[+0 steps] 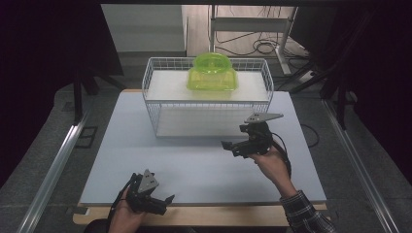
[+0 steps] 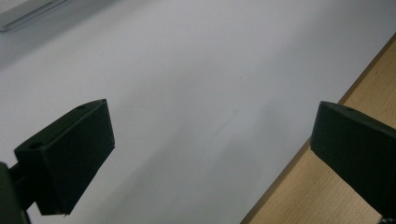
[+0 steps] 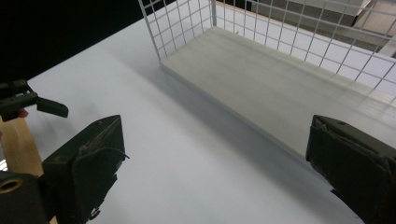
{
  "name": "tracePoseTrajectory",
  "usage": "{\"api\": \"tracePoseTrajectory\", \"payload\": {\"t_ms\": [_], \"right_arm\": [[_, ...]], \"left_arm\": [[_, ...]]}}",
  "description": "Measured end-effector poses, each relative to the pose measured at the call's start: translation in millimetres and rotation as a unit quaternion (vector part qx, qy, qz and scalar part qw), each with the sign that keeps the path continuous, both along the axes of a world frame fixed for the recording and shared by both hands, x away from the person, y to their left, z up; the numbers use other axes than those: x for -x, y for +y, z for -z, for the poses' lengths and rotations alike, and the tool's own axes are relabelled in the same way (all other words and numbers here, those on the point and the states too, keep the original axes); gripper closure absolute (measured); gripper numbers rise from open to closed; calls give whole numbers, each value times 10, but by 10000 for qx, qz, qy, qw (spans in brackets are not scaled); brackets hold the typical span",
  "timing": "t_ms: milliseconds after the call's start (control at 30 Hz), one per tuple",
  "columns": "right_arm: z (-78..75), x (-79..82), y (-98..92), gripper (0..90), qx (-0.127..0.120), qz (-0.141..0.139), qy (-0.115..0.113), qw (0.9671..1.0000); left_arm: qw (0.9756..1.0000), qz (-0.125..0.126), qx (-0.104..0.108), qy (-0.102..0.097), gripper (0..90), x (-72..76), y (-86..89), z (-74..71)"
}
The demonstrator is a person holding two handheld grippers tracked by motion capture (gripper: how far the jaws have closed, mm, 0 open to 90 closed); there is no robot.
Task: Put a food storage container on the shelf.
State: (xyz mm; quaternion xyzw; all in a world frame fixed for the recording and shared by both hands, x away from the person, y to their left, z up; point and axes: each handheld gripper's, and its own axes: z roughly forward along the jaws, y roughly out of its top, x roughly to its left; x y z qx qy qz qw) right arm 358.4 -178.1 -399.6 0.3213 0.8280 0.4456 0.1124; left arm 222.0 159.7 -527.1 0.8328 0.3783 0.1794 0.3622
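Tongs left (image 1: 163, 200): released, low at table edge | right (image 1: 232, 145): released, raised near basket (image 1: 160, 77)

A white wire basket (image 1: 165, 92) stands upright at the table's far side, just beyond the right gripper.

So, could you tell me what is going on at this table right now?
A person sits at the white table with a two-jaw gripper in each hand. Both are open and hold nothing. The right gripper hovers just in front of the white wire basket, its jaws turned to the person's left. The left gripper sits low at the table's near edge. A translucent green plastic container stands inside the basket, at its back, and neither gripper is touching it.
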Motion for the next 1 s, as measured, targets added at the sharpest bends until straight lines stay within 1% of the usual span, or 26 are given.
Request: {"api": "tracePoseTrajectory", "payload": {"t_ms": [33, 133, 167, 200, 233, 300, 433, 500, 533, 600, 733, 1000], "right_arm": [[0, 0, 0, 43, 0, 0, 0, 10000], [67, 21, -18, 38, 72, 14, -23, 10000], [115, 37, -33, 32, 127, 29, -45, 9999], [140, 46, -39, 31, 173, 44, -66, 9998], [140, 46, -39, 31, 173, 44, -66, 9998], [195, 57, -56, 28, 238, 32, -61, 9997], [309, 83, -102, 23, 268, 69, 2, 9996], [389, 107, -146, 21, 223, 101, 41, 9997], [410, 117, -156, 20, 253, 102, 68, 9996], [429, 128, -167, 19, 276, 102, 75, 9995], [477, 175, -219, 19, 207, 95, 95, 9997], [546, 278, -285, 19, 249, 131, 100, 9996]], "left_arm": [[10000, -2, 7, 3, 0, 1, 0, -1], [10000, 1, 28, 27, 0, 1, -3, 0], [10000, 9, 22, 36, 0, 2, -6, 1], [10000, 31, -15, 56, 0, 1, -11, 4], [10000, 31, -15, 56, 0, 1, -11, 4], [10000, 46, -31, 69, 0, 2, -18, 8], [9999, 50, -30, 88, 0, 1, -21, 10], [9999, 44, -29, 96, 0, 1, -22, 11], [9999, 48, -30, 99, 0, 1, -22, 11], [9999, 53, -38, 96, 0, 2, -25, 12], [9999, 61, -69, 66, 0, 4, -29, 13], [9999, 49, -122, -6, 0, 11, -32, 10]]}}
